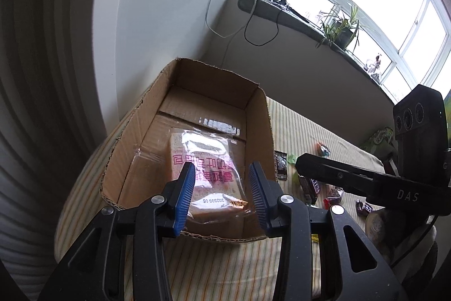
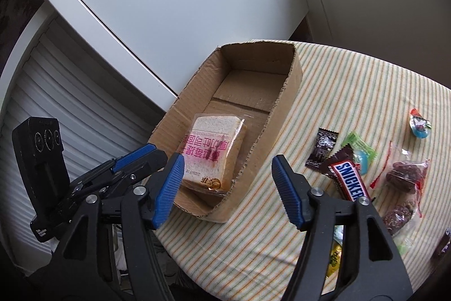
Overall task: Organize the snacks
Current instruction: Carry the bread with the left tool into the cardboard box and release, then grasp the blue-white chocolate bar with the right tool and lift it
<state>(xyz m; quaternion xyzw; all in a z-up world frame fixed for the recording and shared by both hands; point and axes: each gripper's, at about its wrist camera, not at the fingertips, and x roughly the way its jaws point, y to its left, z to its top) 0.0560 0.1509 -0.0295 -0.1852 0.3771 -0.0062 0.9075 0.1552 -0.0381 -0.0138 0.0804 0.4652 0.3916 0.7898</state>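
A cardboard box [image 1: 259,131] [image 2: 290,92] stands on a striped tablecloth. Inside it lies a wrapped slice of bread [image 1: 208,168] [image 2: 214,151] with pink print. My left gripper [image 1: 222,196] is open and empty, hovering over the box's near end above the bread; it also shows at the left of the right wrist view [image 2: 141,157]. My right gripper [image 2: 228,188] is open and empty above the box's near right corner. Loose snacks lie right of the box: a Snickers bar [image 2: 349,179], a dark sachet [image 2: 322,148], a green candy [image 2: 360,151].
More snacks lie at the table's right: dried fruit packs [image 2: 406,174], a small jelly cup [image 2: 420,126], a yellow wrapper [image 2: 335,258]. A white cabinet [image 2: 169,4] stands behind the box. A windowsill with a plant [image 1: 341,27] and cables is farther back.
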